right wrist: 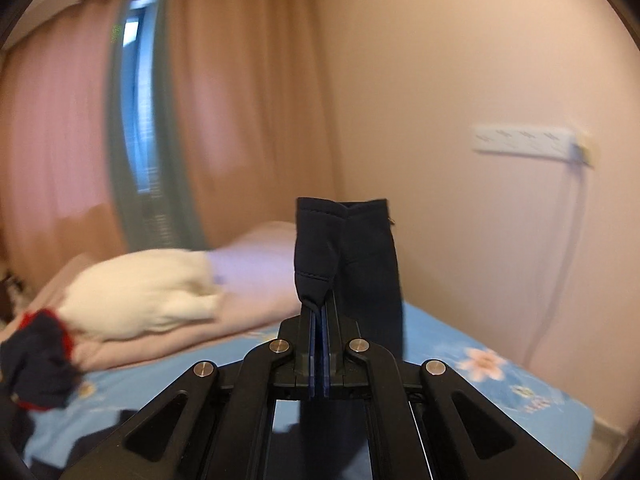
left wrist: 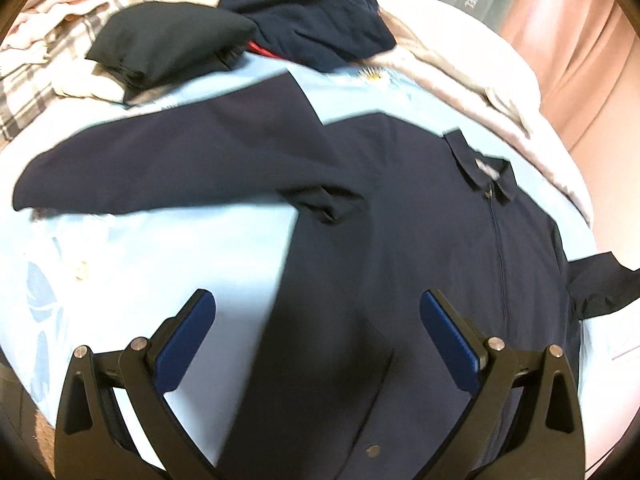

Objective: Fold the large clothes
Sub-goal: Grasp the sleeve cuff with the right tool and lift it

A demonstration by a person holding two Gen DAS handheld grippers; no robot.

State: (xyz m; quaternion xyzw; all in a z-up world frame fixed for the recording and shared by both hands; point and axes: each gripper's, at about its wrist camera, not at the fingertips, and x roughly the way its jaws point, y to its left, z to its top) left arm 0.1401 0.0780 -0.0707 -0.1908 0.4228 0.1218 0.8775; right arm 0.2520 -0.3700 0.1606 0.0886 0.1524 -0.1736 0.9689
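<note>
While the left gripper point(left wrist: 318, 312) hovers with jaws spread and empty over the navy zip-front collared jacket point(left wrist: 420, 248) lying flat on the light-blue floral bedsheet point(left wrist: 140, 264), the right gripper point(right wrist: 319, 312) pinches the jacket's cuff point(right wrist: 348, 256) aloft, folded beige blankets point(right wrist: 248, 280) beyond.

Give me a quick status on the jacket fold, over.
Left tongs open above the navy jacket. Right tongs shut on its sleeve cuff, lifted. Folded clothes behind, not in the way.
</note>
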